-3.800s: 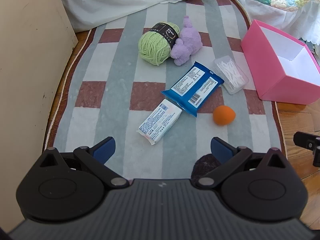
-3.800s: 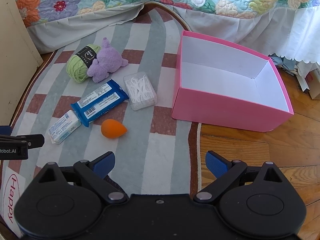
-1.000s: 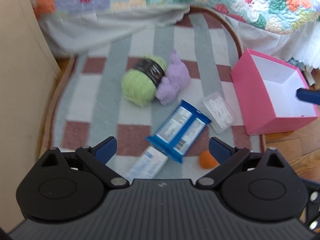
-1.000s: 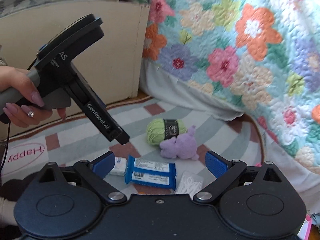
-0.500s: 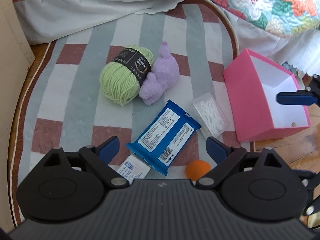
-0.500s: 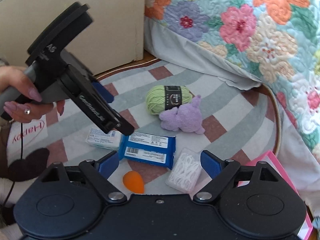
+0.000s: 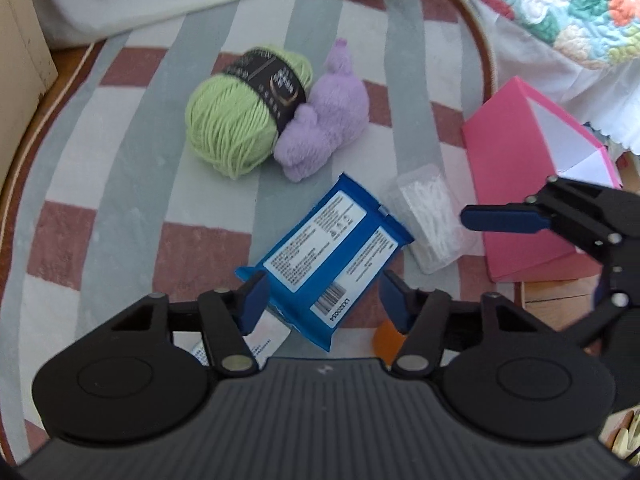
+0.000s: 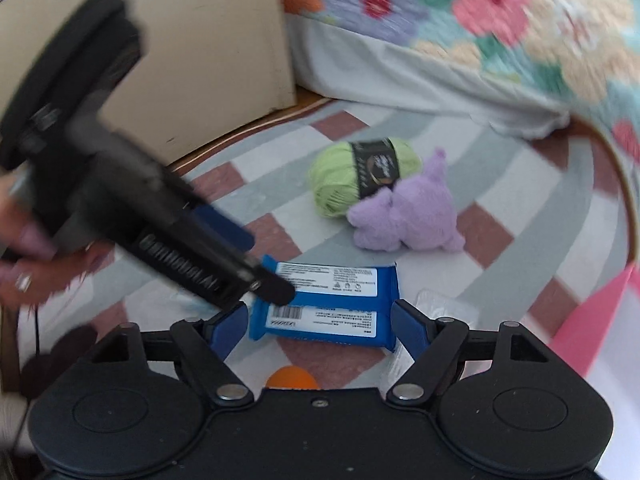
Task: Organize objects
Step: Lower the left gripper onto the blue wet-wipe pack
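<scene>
A blue wipes pack (image 7: 324, 248) lies on the striped rug (image 7: 120, 184). My left gripper (image 7: 324, 296) hovers over its near end, jaws closing, the pack between them but not pressed. From the right, my right gripper (image 8: 320, 326) faces the same blue pack (image 8: 332, 300), jaws also closing, nothing gripped. One left fingertip (image 8: 276, 290) hangs over the pack's left end. A green yarn ball (image 7: 240, 120) and purple plush (image 7: 324, 128) lie beyond. A clear swab box (image 7: 432, 216), an orange sponge (image 7: 388, 340) and a white packet (image 7: 264, 340) lie nearby.
An open pink box (image 7: 520, 184) stands at the rug's right edge on wooden floor. A right gripper finger (image 7: 504, 216) reaches in front of it. A bed with a floral quilt (image 8: 500, 20) borders the far side, a beige panel (image 8: 180, 60) the left. A hand (image 8: 24, 268) holds the left gripper.
Both grippers have come down toward the rug and their jaws have narrowed. The blue pack now sits between both pairs of fingertips. The right gripper has moved closer in the left wrist view.
</scene>
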Demonstrator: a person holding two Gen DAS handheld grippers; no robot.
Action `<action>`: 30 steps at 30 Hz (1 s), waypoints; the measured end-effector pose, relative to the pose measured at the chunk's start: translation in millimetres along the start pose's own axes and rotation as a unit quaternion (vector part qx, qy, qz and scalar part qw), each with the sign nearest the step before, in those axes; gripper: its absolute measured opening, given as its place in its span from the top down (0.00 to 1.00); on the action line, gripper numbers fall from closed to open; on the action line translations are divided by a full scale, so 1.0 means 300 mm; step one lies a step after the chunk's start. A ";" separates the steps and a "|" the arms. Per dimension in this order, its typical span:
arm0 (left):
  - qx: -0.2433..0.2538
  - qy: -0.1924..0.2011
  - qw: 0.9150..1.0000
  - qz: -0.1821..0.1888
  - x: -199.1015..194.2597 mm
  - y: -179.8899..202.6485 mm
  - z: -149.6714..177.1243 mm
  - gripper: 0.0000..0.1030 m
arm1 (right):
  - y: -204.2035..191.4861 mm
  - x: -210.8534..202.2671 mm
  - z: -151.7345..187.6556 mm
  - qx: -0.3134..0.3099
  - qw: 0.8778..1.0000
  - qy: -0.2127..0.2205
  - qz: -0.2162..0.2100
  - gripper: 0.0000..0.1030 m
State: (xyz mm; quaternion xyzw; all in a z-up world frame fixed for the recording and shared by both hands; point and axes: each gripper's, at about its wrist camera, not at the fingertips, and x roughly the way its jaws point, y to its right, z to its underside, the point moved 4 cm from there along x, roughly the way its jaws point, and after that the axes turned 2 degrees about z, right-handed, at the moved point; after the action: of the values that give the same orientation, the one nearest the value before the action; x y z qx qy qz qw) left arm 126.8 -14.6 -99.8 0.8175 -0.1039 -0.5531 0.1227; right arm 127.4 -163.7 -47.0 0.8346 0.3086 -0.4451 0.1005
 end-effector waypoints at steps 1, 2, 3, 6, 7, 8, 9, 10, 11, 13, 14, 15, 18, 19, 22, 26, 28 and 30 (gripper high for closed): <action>-0.002 -0.003 1.000 -0.004 0.013 -0.001 0.001 0.45 | 0.008 0.017 0.013 0.004 1.000 0.004 0.005 0.22; -0.005 -0.005 1.000 -0.010 0.025 -0.004 0.001 0.45 | 0.015 0.032 0.027 0.008 1.000 0.007 0.009 0.23; -0.009 -0.006 1.000 -0.016 0.037 -0.009 0.002 0.45 | 0.023 0.046 0.041 0.014 1.000 0.008 0.011 0.24; -0.020 -0.008 0.999 -0.036 0.072 -0.023 0.000 0.46 | 0.035 0.068 0.078 0.028 0.999 0.014 0.016 0.27; -0.024 -0.009 0.999 -0.042 0.081 -0.029 -0.001 0.46 | 0.034 0.070 0.086 0.028 0.999 0.014 0.015 0.28; -0.029 -0.010 0.998 -0.047 0.089 -0.036 -0.001 0.47 | 0.029 0.071 0.094 0.029 0.999 0.014 0.015 0.29; -0.035 -0.010 0.998 -0.050 0.093 -0.043 0.000 0.47 | 0.025 0.073 0.098 0.032 0.999 0.012 0.013 0.30; -0.039 -0.007 0.998 -0.049 0.092 -0.047 0.001 0.48 | 0.026 0.074 0.100 0.036 0.999 0.012 0.009 0.32; -0.040 -0.002 0.998 -0.047 0.087 -0.048 0.002 0.48 | 0.024 0.075 0.101 0.042 0.999 0.012 0.004 0.32; -0.033 0.008 0.998 -0.052 0.080 -0.045 0.004 0.48 | 0.027 0.084 0.102 0.058 0.998 0.005 0.000 0.32; -0.029 0.008 0.998 -0.059 0.080 -0.044 0.005 0.48 | 0.027 0.089 0.101 0.064 0.998 -0.003 0.000 0.32; -0.027 0.005 0.998 -0.064 0.081 -0.045 0.005 0.48 | 0.025 0.094 0.103 0.065 0.998 -0.010 0.000 0.32; -0.042 -0.001 0.997 -0.072 0.093 -0.065 0.000 0.47 | 0.027 0.108 0.106 0.071 0.997 -0.028 0.009 0.32; -0.048 -0.008 0.996 -0.070 0.101 -0.073 -0.001 0.47 | 0.033 0.114 0.108 0.080 0.996 -0.034 0.007 0.32; -0.062 -0.034 0.996 -0.048 0.122 -0.091 0.002 0.38 | 0.048 0.132 0.111 0.112 0.993 -0.037 0.001 0.32; -0.076 -0.049 0.996 -0.018 0.140 -0.093 -0.001 0.35 | 0.048 0.155 0.114 0.124 0.992 -0.028 0.018 0.31; -0.071 -0.049 0.996 -0.023 0.157 -0.086 -0.001 0.35 | 0.058 0.155 0.116 0.139 0.990 -0.024 0.018 0.30; -0.074 -0.033 0.996 -0.024 0.160 -0.081 0.004 0.36 | 0.063 0.155 0.124 0.144 0.989 -0.025 0.025 0.27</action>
State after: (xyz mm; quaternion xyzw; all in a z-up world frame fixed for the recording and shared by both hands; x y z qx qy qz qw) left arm 144.1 -6.3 -150.1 0.7895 -0.0472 -0.5888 0.1665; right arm 132.6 -175.3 -108.0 0.8363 0.2177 -0.5032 -0.0021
